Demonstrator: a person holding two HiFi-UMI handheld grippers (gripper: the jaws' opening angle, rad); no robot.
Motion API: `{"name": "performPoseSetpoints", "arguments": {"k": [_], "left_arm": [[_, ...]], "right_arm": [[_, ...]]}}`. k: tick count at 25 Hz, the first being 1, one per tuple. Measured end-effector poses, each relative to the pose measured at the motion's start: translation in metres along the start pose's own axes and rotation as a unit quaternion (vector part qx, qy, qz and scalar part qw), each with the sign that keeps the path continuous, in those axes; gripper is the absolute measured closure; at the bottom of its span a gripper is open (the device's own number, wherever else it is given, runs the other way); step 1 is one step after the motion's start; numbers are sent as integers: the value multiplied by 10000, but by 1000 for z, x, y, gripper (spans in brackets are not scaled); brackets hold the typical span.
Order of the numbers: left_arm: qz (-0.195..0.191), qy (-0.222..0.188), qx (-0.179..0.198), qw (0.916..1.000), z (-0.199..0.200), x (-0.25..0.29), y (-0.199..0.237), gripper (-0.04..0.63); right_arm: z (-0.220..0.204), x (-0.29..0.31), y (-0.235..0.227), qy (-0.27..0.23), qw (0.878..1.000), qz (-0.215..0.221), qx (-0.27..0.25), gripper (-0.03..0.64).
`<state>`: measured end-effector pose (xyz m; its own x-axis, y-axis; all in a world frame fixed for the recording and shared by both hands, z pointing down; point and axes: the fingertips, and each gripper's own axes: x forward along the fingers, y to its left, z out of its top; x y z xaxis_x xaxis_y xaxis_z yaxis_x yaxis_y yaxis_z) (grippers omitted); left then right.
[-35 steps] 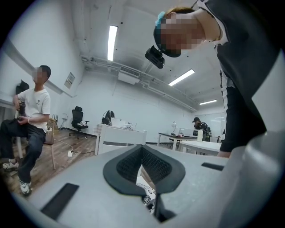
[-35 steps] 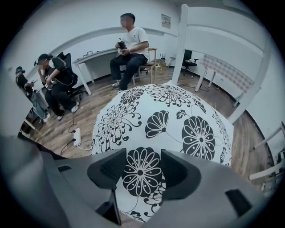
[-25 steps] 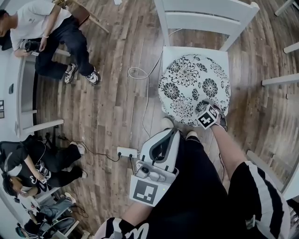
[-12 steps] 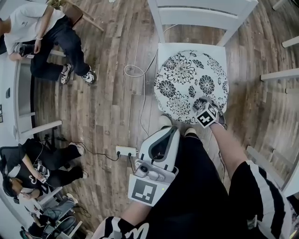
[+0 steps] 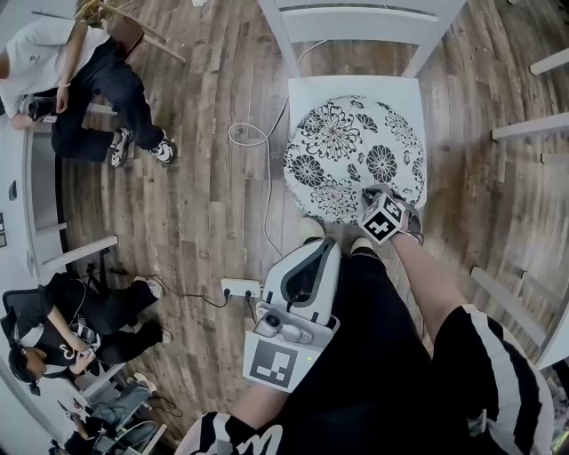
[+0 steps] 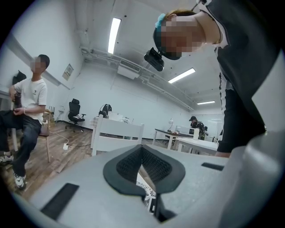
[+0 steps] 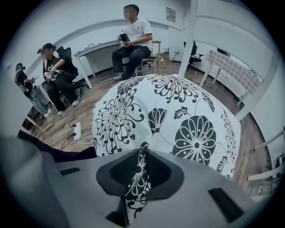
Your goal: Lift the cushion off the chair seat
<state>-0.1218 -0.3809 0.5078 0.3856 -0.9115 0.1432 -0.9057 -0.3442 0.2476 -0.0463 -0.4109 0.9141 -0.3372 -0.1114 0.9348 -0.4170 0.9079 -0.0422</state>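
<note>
Your right gripper (image 5: 378, 193) points steeply down onto the near rim of the cushion (image 5: 342, 147), and its jaws have just been closing. In the right gripper view, a pinched-up fold of the black-and-white flowered cover stands between the pads, pressed from both sides. So you've got cloth in there, not the full thickness of the cushion.

The cushion lies flat on the white chair seat (image 5: 304, 89), patterned face up. It's round, so there's no real long axis to call. It fills nearly the whole seat, with bare white corners showing at the far side under the chair back (image 5: 356, 19), and its near rim reaches the front edge of the seat on your side.

Your left gripper (image 5: 329, 247) sits in front of your legs, apart from the chair, tips aimed toward the seat's front. Its jaws meet at the tips with nothing between them.

On the wooden floor (image 5: 204, 187), a white cable (image 5: 267, 191) runs beside the chair, on its left in the head view.
</note>
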Motion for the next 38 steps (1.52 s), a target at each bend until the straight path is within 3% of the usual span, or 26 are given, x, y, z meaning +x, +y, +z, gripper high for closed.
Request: {"name": "performPoseSetpoints", "arguments": {"k": [7, 20, 30, 38], "left_arm": [[-52, -6, -15, 10000, -4, -5, 0, 595], [-262, -232, -81, 9994, 15, -3, -16, 595], [-374, -496, 69, 9980, 44, 0, -36, 595], [-532, -655, 320, 9959, 64, -4, -54, 595]], "right_arm": [[4, -8, 1, -203, 9971, -96, 723, 578], [39, -73, -7, -1123, 9906, -401, 672, 584], [59, -142, -18, -1786, 9779, -617, 899, 584], [71, -197, -22, -2451, 9574, -719, 1349, 584]]}}
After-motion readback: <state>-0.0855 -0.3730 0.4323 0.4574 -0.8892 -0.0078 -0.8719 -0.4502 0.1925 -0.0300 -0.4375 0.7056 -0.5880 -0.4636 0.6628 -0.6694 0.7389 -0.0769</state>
